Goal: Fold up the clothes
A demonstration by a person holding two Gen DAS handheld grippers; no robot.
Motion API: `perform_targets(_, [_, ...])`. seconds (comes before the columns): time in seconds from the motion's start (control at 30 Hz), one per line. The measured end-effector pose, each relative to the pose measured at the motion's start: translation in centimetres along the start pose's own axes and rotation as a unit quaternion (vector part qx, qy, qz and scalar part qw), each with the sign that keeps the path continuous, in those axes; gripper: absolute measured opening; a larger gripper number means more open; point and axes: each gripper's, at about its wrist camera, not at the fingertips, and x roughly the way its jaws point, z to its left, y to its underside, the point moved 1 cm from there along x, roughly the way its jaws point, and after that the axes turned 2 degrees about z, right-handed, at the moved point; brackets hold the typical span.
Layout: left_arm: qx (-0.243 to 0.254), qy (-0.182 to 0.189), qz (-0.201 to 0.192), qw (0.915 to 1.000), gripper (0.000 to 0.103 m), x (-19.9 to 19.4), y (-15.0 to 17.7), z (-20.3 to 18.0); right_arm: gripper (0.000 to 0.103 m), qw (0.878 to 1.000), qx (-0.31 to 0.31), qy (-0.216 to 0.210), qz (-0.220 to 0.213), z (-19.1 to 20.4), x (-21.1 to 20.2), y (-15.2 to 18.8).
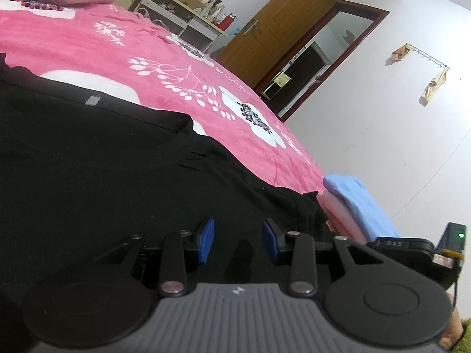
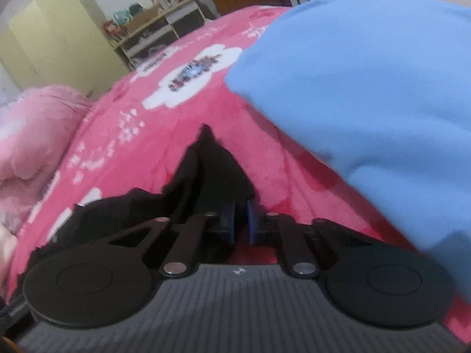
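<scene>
Pink floral bed (image 1: 164, 58) under a limp, light black garment (image 1: 88, 161) spread flat, best pinched at hem or corner; left hand-held gripper (image 1: 238, 241) partly open above it, right hand-held gripper (image 2: 241, 220) clamped on a black fabric corner (image 2: 212, 170).

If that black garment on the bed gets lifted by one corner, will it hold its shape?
Probably not. The black garment lies flat with rumpled edges, so it looks thin and floppy. The corner pinched in the right gripper already peaks and droops; the rest would likely hang and drag across the fuzzy pink blanket.
</scene>
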Motion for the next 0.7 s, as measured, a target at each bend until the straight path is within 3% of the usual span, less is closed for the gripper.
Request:
perform_targets(0.2, [0.000,0.000,0.000,1.0000,0.038,0.0,0.0,0.0,0.004,0.994,-0.074,0.034,-0.068,2.1,-2.9,0.4])
perform_targets(0.27, [0.000,0.000,0.000,1.0000,0.038,0.0,0.0,0.0,0.004,0.990,-0.114,0.040,-0.073,3.1,-3.0,0.4])
perform_targets(0.33, [-0.001,0.001,0.000,1.0000,0.038,0.0,0.0,0.0,0.004,0.978,-0.192,0.034,-0.076,5.4,-2.3,1.0])
perform_targets(0.4, [-0.001,0.001,0.000,1.0000,0.038,0.0,0.0,0.0,0.005,0.946,-0.314,0.023,-0.071,8.5,-2.0,2.7])
perform_targets(0.47, [-0.001,0.001,0.000,1.0000,0.038,0.0,0.1,0.0,0.007,0.902,-0.428,-0.006,-0.053,11.1,-2.0,5.3])
perform_targets(0.5, [-0.002,0.001,0.000,1.0000,0.038,0.0,0.1,0.0,0.012,0.878,-0.476,-0.018,-0.038,12.0,-2.2,6.9])
perform_targets(0.53, [-0.002,0.001,0.000,1.0000,0.038,0.0,0.1,0.0,0.025,0.853,-0.521,-0.029,-0.024,12.8,-2.4,8.4])
perform_targets(0.6, [-0.003,0.002,0.000,1.0000,0.038,0.0,0.1,0.0,0.038,0.821,-0.570,-0.030,-0.013,13.2,-3.0,10.5])
perform_targets(0.67, [-0.003,0.002,0.000,1.0000,0.038,0.0,0.0,0.0,0.040,0.811,-0.583,-0.040,-0.008,12.9,-3.9,11.1])
perform_targets(0.7, [-0.003,0.002,0.000,1.0000,0.038,0.0,0.0,0.1,0.041,0.816,-0.577,-0.043,-0.006,12.8,-4.3,10.9])
